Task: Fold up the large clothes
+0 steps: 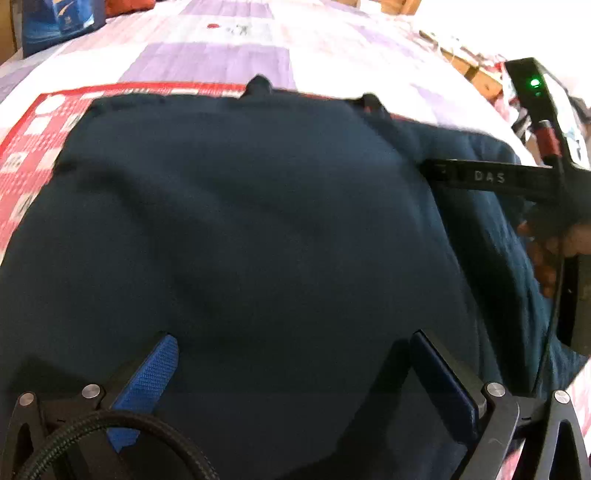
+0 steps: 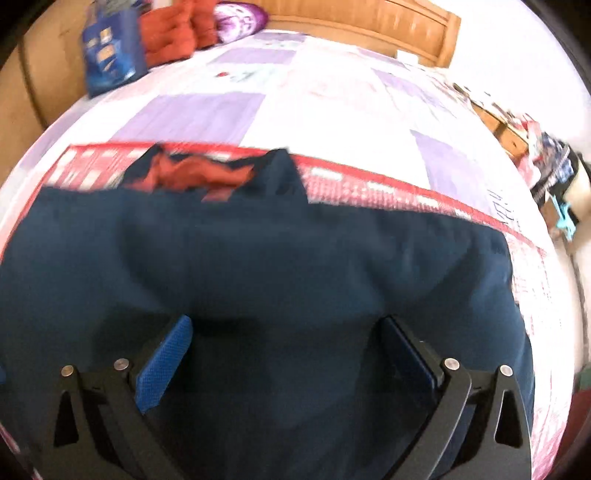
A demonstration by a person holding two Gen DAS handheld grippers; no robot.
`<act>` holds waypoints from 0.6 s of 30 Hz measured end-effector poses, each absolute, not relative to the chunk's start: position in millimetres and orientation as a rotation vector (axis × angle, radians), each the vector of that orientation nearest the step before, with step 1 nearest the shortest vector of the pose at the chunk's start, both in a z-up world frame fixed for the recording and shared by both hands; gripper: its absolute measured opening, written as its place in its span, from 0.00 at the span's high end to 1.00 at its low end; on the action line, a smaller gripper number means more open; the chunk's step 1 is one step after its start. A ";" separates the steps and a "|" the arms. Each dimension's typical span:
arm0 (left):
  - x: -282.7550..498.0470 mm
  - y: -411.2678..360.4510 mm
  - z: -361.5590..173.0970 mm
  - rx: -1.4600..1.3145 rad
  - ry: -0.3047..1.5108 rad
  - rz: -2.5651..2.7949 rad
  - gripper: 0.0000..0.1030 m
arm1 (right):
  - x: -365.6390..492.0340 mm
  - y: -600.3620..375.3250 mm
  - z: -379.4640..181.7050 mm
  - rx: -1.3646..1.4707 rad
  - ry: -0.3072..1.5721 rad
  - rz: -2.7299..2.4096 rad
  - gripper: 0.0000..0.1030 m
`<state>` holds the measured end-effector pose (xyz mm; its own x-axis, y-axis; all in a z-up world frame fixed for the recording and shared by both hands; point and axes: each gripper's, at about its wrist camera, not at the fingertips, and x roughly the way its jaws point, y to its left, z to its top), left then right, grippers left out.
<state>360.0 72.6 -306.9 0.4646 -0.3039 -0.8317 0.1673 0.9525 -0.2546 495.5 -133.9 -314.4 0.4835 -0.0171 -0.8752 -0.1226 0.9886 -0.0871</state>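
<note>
A large dark blue garment [image 1: 258, 221] lies spread on a bed and fills most of both views [image 2: 295, 266]. Its far edge shows an orange-red lining [image 2: 192, 173] and small dark points. My left gripper [image 1: 291, 354] is open just above the near part of the cloth, blue pads wide apart, nothing between them. My right gripper [image 2: 286, 339] is also open over the cloth, empty. The right tool's black body also shows in the left wrist view [image 1: 546, 155], at the garment's right side, with a hand on it.
The bed has a purple and white checked sheet [image 2: 332, 103] with a red patterned cloth [image 1: 33, 147] under the garment. A blue bag [image 2: 110, 48], red cushions [image 2: 173, 37] and a wooden headboard [image 2: 369, 22] stand at the far end. Clutter lies off the right side [image 2: 554, 177].
</note>
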 end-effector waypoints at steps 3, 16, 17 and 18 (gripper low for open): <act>392.4 68.4 -313.2 -0.090 1.049 -0.253 0.00 | 510.8 -138.4 -308.7 -0.141 1.070 0.035 0.01; 447.8 54.7 -325.4 -0.044 1.062 -0.156 0.00 | 441.5 -136.7 -321.6 -0.163 1.024 0.107 0.00; 460.7 56.3 -328.4 -0.062 1.077 -0.144 0.00 | 455.3 -139.7 -322.8 -0.130 1.036 0.090 0.00; 466.3 55.3 -329.4 -0.061 1.082 -0.139 0.00 | 465.0 -142.0 -324.0 -0.111 1.047 0.081 0.00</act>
<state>466.3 55.2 -329.4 0.4619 -0.1426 -0.8754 0.0831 0.9896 -0.1174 465.0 -142.0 -324.0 0.4978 0.0140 -0.8672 -0.1196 0.9914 -0.0527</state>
